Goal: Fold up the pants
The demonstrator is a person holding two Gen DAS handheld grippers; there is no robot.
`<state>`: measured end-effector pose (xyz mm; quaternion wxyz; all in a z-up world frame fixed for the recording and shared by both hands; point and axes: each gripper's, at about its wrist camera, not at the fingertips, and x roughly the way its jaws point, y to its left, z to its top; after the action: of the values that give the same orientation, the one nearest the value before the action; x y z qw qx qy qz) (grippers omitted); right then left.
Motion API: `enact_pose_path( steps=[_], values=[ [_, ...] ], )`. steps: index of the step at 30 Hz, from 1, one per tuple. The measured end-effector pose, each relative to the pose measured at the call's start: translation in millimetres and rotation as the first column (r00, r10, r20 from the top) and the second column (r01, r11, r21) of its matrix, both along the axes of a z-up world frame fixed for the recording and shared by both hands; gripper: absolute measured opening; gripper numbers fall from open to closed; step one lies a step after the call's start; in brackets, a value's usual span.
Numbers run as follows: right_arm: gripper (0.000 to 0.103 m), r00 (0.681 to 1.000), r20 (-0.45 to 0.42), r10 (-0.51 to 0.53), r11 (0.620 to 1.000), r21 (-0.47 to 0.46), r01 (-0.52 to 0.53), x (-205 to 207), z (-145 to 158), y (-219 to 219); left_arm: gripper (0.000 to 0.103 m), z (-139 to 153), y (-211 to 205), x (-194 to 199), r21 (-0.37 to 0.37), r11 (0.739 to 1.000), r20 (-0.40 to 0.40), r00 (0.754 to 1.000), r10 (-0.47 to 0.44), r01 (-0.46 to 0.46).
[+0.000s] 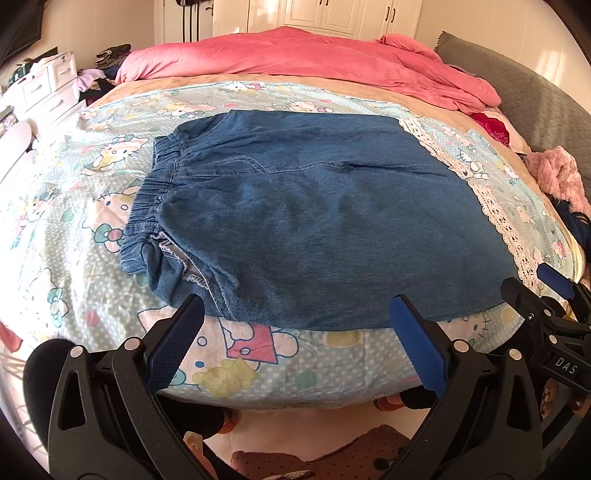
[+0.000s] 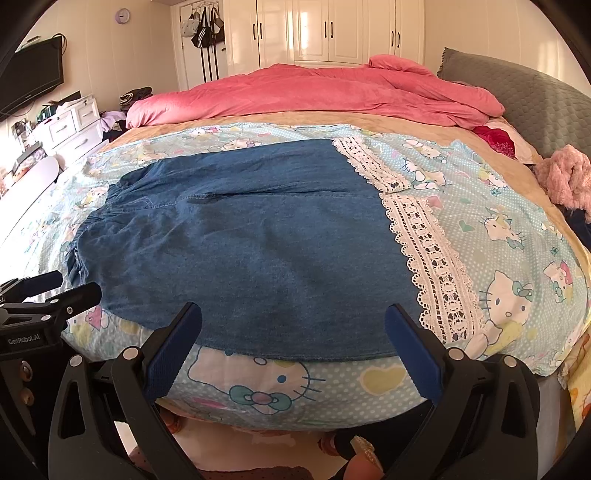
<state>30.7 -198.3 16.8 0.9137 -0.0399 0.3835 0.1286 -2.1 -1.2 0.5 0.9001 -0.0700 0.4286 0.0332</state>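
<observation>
Surface: I saw a bed [image 1: 55, 221] covered by a pale blue cartoon-cat sheet [image 1: 258, 362] with a tan blanket [image 2: 258, 118] showing beyond it.
Pants: the blue denim pants [image 1: 314, 221] lay flat on that sheet near the front edge, elastic waistband [image 1: 147, 206] to the left, white lace hems [image 2: 432, 266] to the right.
Bedding: a pink duvet [image 2: 314, 92] was bunched along the far side, a grey quilted pillow [image 2: 535, 99] at far right, a fluffy pink item [image 2: 565, 177] beside it.
Room: I noted cream wardrobe doors [image 2: 325, 33] on the back wall, white drawers [image 2: 70, 129] and a dark screen [image 2: 33, 74] at left, bags hanging [image 2: 207, 26] by the wardrobe.
Left gripper [image 1: 295, 325]: fingers spread apart, holding nothing, at the pants' front edge.
Right gripper [image 2: 293, 332]: fingers likewise apart and empty, over the front edge near the lace end.
</observation>
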Motion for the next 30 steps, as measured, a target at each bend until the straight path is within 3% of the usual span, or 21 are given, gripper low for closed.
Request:
enact_pose_path(
  steps=[18,30],
  values=[
    [0.099,1.0,-0.009,0.005,1.0,-0.007,-0.005,4,-3,2,0.094,-2,1,3,-0.001,1.0,-0.005,1.0,-0.002,0.002],
    [0.099,1.0,-0.016,0.023,0.999,-0.025,-0.023,31,-6,9,0.094,-8,15,24,-0.034,0.999,-0.025,1.0,-0.011,0.01]
  ],
)
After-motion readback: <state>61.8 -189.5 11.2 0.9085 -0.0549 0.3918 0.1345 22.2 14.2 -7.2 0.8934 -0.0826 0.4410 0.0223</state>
